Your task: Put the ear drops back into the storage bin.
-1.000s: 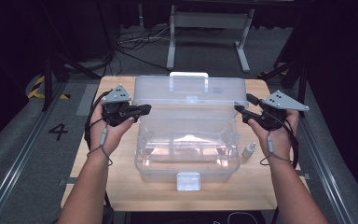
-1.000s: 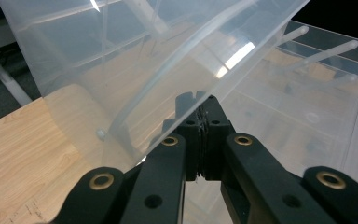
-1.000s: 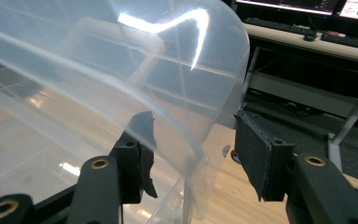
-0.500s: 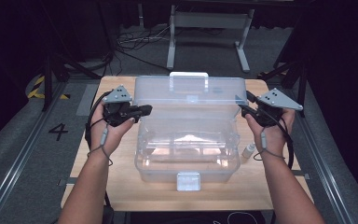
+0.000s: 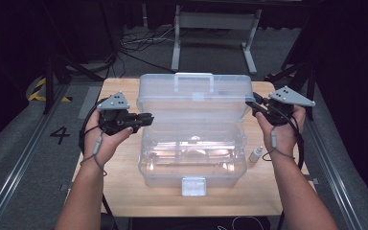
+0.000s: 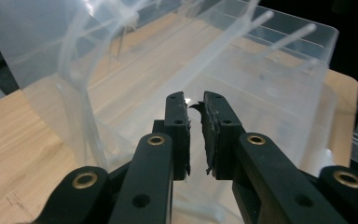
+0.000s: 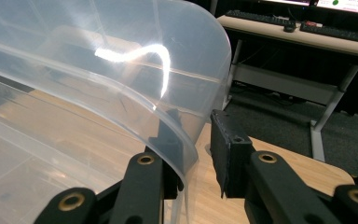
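Entry: the lid (image 5: pixel 196 103) of the clear box (image 5: pixel 191 165) is standing raised at the back, same tilt as a second ago, and the box is sitting mid-table (image 5: pixel 120 191), latch toward me.

Change noted: my left claw (image 5: pixel 148 117) has just been opening. In the left gripper view its pads (image 6: pixel 179 126) are now standing a narrow slit apart with nothing between them; the lid's edge (image 6: pixel 74 107) is lying just off to their side. So I am letting go on that side.

My right claw (image 5: pixel 249 101) has just been closing. In the right gripper view the lid's curved corner (image 7: pixel 177 126) is sitting between the jaws: one pad is behind the plastic, the other (image 7: pixel 223 149) is a small gap short of it. Not pinching yet.

Reading: I am judging that the hold is passing from left to right, and the lid is resting open by itself meanwhile. A small bottle (image 5: pixel 255 154) is standing just beside the box's right wall.
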Tool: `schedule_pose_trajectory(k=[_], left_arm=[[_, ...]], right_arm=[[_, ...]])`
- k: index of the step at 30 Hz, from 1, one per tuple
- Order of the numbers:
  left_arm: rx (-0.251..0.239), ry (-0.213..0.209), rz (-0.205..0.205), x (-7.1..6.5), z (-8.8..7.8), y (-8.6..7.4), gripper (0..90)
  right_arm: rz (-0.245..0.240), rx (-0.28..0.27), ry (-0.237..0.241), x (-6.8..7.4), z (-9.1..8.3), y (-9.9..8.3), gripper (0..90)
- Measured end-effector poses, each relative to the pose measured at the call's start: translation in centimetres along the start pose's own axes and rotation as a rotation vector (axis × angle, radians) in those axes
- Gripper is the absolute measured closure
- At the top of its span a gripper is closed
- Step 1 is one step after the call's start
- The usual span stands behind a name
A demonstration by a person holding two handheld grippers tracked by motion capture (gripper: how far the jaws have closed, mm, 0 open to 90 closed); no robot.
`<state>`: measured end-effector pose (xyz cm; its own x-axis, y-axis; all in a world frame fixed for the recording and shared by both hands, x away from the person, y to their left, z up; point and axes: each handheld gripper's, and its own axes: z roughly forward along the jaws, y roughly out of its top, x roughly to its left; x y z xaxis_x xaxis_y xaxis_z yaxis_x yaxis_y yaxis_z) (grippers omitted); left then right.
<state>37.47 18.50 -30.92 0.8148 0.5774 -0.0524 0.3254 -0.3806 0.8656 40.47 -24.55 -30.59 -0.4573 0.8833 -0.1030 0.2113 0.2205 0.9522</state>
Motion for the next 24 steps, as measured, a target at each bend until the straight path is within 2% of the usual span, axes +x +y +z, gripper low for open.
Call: schedule_pose_trajectory(k=[4, 5, 6, 7, 10, 13, 18, 24], left_arm=[[0.027, -0.022, 0.017, -0.7, -0.9, -0.5, 78.7], [0.039, -0.051, 0.018, -1.3, -1.5, -1.0, 78.4], [0.039, -0.051, 0.018, -1.3, -1.5, -1.0, 78.4], [0.049, -0.087, 0.021, -1.9, -2.0, -1.5, 78.4], [0.076, -0.117, 0.035, -2.6, -2.2, -2.0, 78.3], [0.125, -0.171, 0.068, -3.5, -1.9, -2.9, 77.3], [0.178, -0.224, 0.068, -4.1, -1.0, -4.3, 76.4], [0.241, -0.267, 0.071, -4.4, 0.4, -5.7, 75.1]], right_arm=[[0.007, 0.013, 0.005, -0.1, 0.1, 0.2, 74.3], [0.008, 0.019, 0.006, -0.2, 0.1, 0.3, 74.3], [0.008, 0.022, 0.006, -0.2, 0.1, 0.3, 74.4], [0.013, 0.025, 0.006, -0.2, 0.2, 0.4, 74.4], [0.017, 0.028, 0.008, -0.3, 0.2, 0.4, 74.4], [0.022, 0.034, 0.007, -0.3, 0.4, 0.6, 74.5], [0.025, 0.038, 0.014, -0.4, 0.4, 0.6, 74.4], [0.029, 0.04, 0.02, -0.5, 0.5, 0.6, 74.3]])
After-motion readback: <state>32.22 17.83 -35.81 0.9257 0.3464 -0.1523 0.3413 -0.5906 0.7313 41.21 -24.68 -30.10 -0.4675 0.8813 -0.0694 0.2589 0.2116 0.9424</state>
